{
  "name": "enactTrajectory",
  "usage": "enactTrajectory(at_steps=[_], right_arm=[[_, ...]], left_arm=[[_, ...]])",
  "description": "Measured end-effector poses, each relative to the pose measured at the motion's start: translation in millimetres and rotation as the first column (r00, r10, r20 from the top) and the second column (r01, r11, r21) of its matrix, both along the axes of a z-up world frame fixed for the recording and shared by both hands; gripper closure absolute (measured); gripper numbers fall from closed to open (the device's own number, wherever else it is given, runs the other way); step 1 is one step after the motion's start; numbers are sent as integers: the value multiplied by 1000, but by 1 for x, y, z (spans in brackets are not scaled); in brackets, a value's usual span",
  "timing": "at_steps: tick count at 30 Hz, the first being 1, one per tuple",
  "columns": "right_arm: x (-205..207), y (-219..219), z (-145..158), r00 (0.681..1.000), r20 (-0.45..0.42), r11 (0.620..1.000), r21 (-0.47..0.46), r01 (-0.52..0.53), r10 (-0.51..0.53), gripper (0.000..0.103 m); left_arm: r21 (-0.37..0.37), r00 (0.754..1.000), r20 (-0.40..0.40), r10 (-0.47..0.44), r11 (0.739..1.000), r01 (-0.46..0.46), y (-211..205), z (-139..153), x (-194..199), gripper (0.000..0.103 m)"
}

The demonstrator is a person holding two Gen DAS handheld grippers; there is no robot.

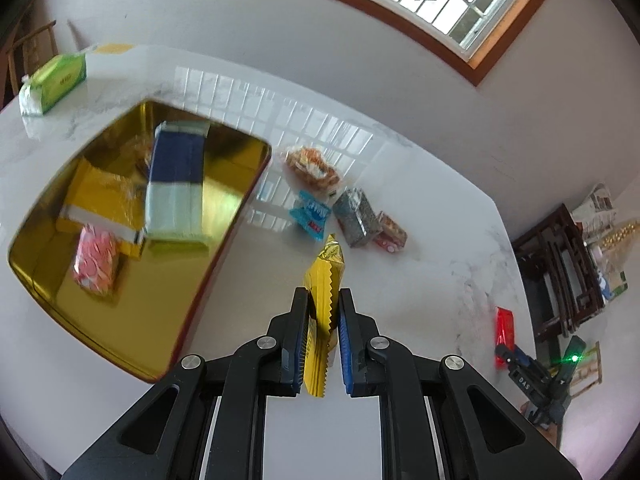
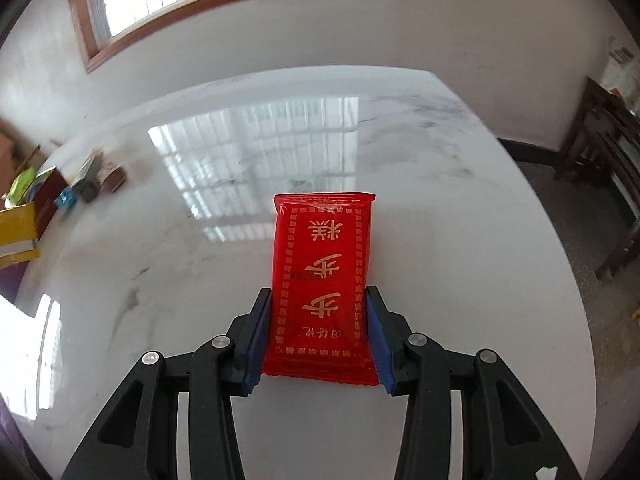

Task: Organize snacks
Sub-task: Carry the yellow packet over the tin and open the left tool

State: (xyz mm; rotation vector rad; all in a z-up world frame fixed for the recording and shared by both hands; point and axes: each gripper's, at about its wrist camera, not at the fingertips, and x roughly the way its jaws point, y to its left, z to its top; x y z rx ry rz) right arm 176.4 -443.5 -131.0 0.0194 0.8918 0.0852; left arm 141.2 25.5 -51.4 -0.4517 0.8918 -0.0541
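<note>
Right up close, the left hand-held gripper (image 1: pixel 323 322) is clamped on a gold foil snack packet (image 1: pixel 323 280), jaws pinching its serrated edge so the packet stands on edge between the blue pads, its far tip pointing toward twelve o'clock over the white marble surface (image 1: pixel 420 288). Over in the right wrist view, the right hand-held gripper (image 2: pixel 319 320) has its jaws pressed against both long sides of a red snack packet (image 2: pixel 322 276) with gold lettering, the packet flat-faced to the camera and reaching out toward twelve o'clock above the glossy surface (image 2: pixel 440 200). Back in the left view, at about ten o'clock of the gold packet sits a gold tin tray (image 1: pixel 224 240) on the surface, already carrying a blue and white packet (image 1: pixel 176 184), a pink patterned packet (image 1: pixel 96 260) and a yellow box (image 1: pixel 104 196), all a bit blurred. At roughly twelve to one o'clock, loose on the surface, lie an orange-printed clear bag (image 1: pixel 314 168), a small blue sachet (image 1: pixel 311 214), a grey speckled packet (image 1: pixel 356 218) and a small brownish-red packet (image 1: pixel 391 232) just beside it. A green tissue pack (image 1: pixel 54 82) rests at the far edge, around ten o'clock.
</note>
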Motion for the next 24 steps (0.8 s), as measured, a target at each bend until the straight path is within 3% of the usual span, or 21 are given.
enactTrajectory(at_steps=[8, 17, 24], right_arm=[[2, 29, -11, 1000, 20, 1000, -18, 23, -23, 61], [-1, 4, -13, 993, 23, 993, 37, 113, -114, 61], [-2, 3, -13, 992, 22, 992, 26, 124, -125, 61]], left_arm=[[13, 997, 68, 39, 999, -40, 30, 36, -6, 89], [40, 986, 109, 129, 990, -134, 86, 57, -9, 89], [12, 970, 110, 216, 976, -219, 136, 58, -10, 89]])
